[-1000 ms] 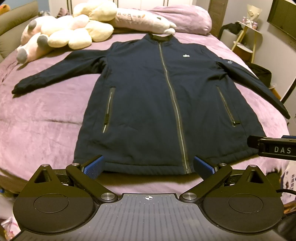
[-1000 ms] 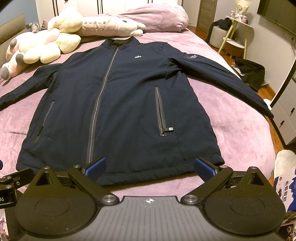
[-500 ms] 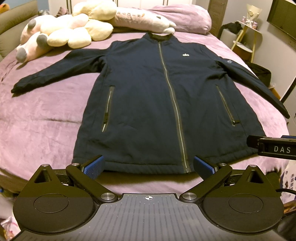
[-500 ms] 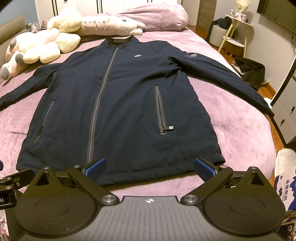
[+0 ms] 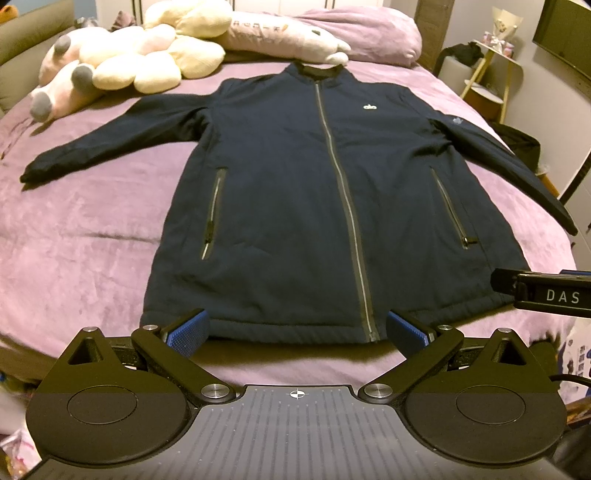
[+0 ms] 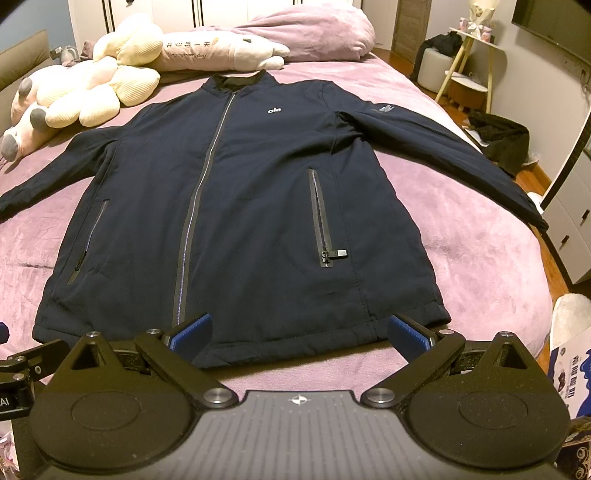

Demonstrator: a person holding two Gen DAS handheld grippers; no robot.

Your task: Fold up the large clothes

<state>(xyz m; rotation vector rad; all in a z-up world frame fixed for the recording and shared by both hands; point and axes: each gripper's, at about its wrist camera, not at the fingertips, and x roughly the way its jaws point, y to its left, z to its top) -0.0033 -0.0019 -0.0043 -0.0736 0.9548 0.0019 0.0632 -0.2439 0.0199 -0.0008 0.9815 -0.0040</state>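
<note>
A dark navy zip-front jacket (image 5: 295, 206) lies flat and face up on the purple plush bedspread (image 5: 81, 240), filling the middle of the bed. Its black collar (image 5: 317, 70) points toward the head edge and its hem (image 5: 280, 328) runs along the foot edge, just short of it. The front zipper (image 5: 343, 206) is closed from collar to hem. Both sleeves are spread outward: one sleeve (image 5: 110, 140) reaches toward the left edge of the bed, the other sleeve (image 6: 443, 147) stretches to the right edge, with its cuff hanging just over it. A small white logo (image 6: 274, 110) sits on the chest, and a zipped slanted pocket (image 6: 321, 221) shows on each side of the body.

The left gripper (image 5: 295, 332) hovers at the foot edge, its blue-padded fingers (image 5: 188, 330) spread wide apart with nothing between them, just in front of the hem near the bottom of the front zipper. The right gripper (image 6: 299, 334) hangs beside it at the same edge, its blue pads (image 6: 408, 334) likewise spread and empty, facing the hem's right half. Neither touches the jacket, as far as the views show.

At the head edge lie cream and pink plush toys (image 5: 122, 66) toward the left corner, a long pale pillow printed with characters (image 6: 207, 51) beside them, and a bunched purple duvet (image 6: 314, 33) behind the collar. A white and gold side table (image 6: 465, 66) stands off the right side of the bed.
</note>
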